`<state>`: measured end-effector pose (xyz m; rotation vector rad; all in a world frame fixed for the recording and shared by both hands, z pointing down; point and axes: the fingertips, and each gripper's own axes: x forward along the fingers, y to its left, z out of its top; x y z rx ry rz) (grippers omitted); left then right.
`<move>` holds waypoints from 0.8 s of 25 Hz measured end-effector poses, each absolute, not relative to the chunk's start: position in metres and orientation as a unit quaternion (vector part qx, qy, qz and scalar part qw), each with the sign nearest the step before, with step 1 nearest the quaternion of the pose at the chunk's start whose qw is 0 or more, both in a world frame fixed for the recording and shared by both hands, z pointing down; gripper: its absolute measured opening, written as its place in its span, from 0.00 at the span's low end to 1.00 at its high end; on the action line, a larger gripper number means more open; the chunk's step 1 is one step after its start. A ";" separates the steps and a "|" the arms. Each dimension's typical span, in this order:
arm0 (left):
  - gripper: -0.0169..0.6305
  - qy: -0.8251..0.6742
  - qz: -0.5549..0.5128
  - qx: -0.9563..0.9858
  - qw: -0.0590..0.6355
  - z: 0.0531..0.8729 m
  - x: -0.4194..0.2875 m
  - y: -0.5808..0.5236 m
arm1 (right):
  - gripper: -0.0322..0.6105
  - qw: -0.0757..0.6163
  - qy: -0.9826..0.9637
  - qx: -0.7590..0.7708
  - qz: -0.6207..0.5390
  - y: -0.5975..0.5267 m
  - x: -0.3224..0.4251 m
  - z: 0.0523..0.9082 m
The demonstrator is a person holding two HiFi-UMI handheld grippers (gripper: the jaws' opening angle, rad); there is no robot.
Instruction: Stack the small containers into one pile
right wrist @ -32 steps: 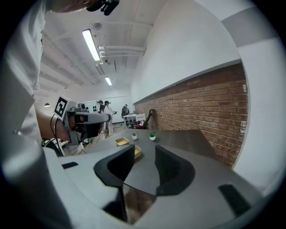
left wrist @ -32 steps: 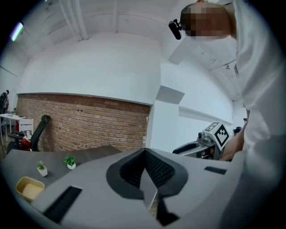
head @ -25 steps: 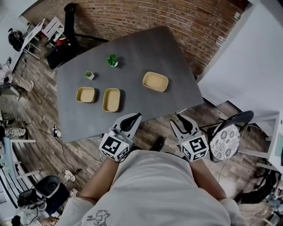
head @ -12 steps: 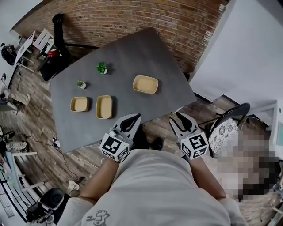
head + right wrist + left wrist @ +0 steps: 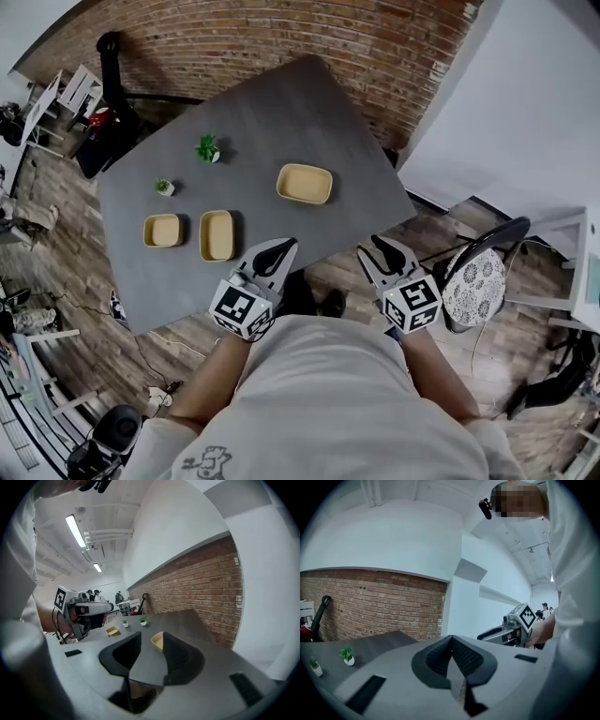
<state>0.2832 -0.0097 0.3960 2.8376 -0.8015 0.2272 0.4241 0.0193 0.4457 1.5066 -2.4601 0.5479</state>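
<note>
Containers lie unstacked on the grey table (image 5: 281,112): a square container (image 5: 163,230) just beside a longer container (image 5: 217,234), and a third container (image 5: 305,184) well apart to the right. Both grippers hover by the near edge. The left gripper (image 5: 279,247) has its jaws together, empty. The right gripper (image 5: 382,247) holds its jaws apart, and the third container shows beyond them (half hidden by one jaw).

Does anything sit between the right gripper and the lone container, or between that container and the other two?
Nothing visible does. Bare table separates the right gripper from the lone container, and that from the rectangular container and square container; the plants stand farther back.
</note>
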 end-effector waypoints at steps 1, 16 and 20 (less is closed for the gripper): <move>0.04 -0.270 0.078 0.955 0.095 0.398 0.282 -0.014 | 0.28 0.105 -0.833 0.510 0.187 0.015 0.423 0.448; 0.04 -0.273 0.099 0.948 0.129 0.438 0.254 -0.093 | 0.26 0.127 -0.817 0.515 0.225 -0.055 0.402 0.481; 0.04 -0.273 0.109 0.945 0.141 0.453 0.244 -0.112 | 0.24 0.123 -0.808 0.519 0.249 -0.077 0.397 0.493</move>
